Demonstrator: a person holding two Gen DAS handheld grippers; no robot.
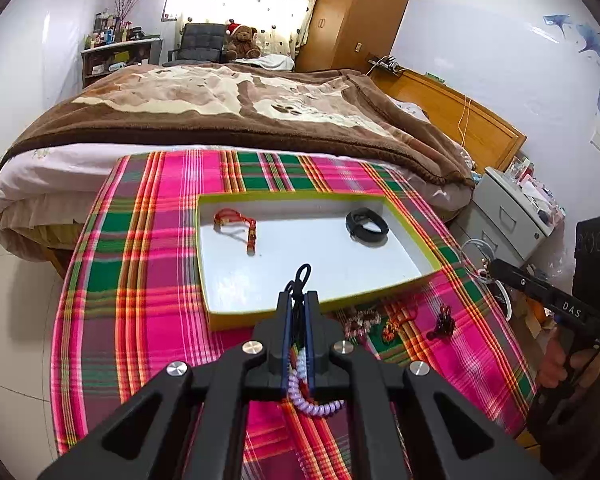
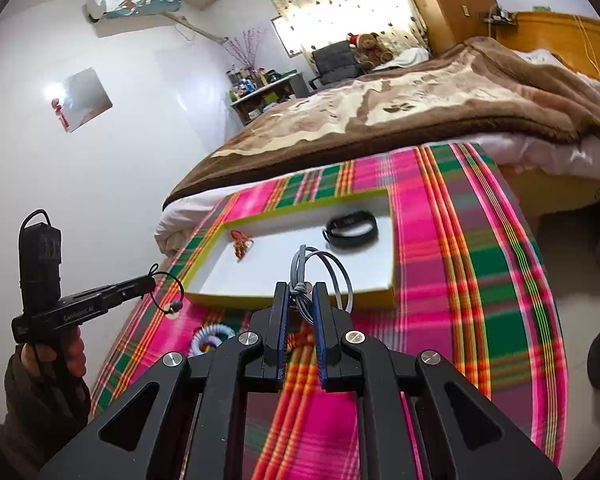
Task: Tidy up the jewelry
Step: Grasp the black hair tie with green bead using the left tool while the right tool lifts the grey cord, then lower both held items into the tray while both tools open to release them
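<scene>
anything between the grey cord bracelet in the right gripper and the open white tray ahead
Nothing visible. The grey cord bracelet hangs from the right gripper just short of the tray; past the near rim, the floor is bare, the black band farther back.

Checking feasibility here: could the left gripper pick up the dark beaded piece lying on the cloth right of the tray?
Probably not yet: the left gripper is shut on a black cord, though nothing blocks the dark beaded piece.

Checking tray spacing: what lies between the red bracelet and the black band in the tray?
Nothing: in both wrist views only bare white tray floor separates the red bracelet from the black band.
</scene>
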